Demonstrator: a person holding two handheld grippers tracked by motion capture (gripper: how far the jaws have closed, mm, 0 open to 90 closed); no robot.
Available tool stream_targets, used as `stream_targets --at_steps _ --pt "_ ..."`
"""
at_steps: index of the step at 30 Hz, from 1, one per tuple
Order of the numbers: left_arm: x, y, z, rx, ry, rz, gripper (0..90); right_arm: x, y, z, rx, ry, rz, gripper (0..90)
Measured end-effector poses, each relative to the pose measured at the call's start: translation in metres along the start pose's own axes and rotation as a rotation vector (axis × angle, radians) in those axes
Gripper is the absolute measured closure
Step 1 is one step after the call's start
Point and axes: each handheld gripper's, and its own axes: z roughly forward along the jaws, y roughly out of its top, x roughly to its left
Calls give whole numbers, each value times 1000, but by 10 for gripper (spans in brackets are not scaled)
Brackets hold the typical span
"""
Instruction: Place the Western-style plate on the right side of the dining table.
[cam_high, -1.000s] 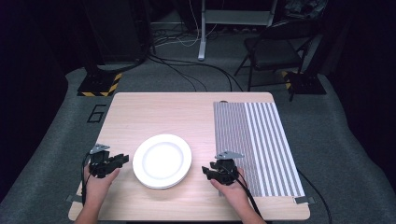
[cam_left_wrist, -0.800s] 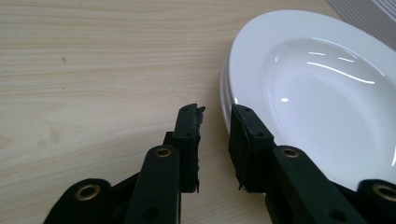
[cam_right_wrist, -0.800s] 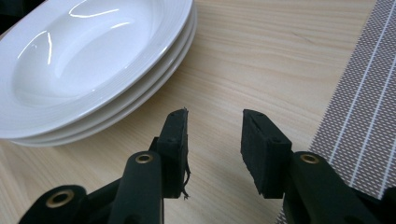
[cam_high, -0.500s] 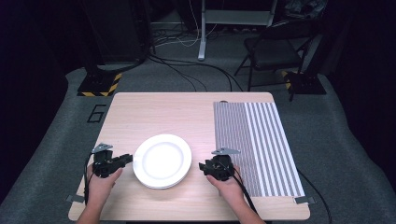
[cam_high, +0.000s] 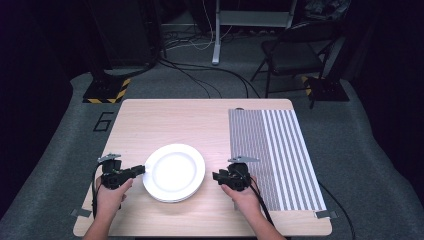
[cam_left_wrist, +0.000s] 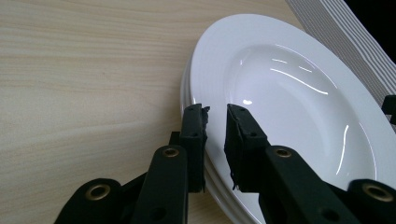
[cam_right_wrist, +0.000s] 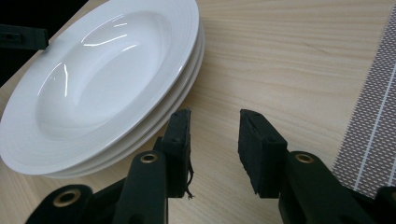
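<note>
A stack of three white deep plates sits on the wooden table, near its front edge. My left gripper is at the stack's left rim. In the left gripper view its jaws are drawn to a narrow gap with the top plate's rim between them. My right gripper is just right of the stack, open, apart from it. In the right gripper view it holds only bare wood between its jaws, with the plates to the left.
A grey-and-white striped mat covers the table's right part, close behind my right hand. A chair, cables and stands are on the floor beyond the table. Bare wood lies behind the plates.
Both grippers have moved inward toward the plate stack. The left one now reaches its rim, and the right one has shifted left, off the mat's edge.
</note>
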Motion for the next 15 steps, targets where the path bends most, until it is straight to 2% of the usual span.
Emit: stream_targets --at_steps 4,5,7,8,10,15 --pt "1 0 0 2 -9 -17 776 -1 1 1 1 8 6 638" --pt "2 0 -1 6 -10 -9 775 -1 1 1 -4 9 0 638" --pt "3 0 -1 6 -14 -7 775 -1 2 1 -1 10 23 638" --pt "3 0 0 1 -17 -25 776 -1 2 1 -3 15 25 638" --pt "2 -1 0 4 -18 -36 776 -1 3 1 -8 26 42 637" --pt "2 -2 1 12 -10 -12 776 2 7 4 -5 47 56 633"
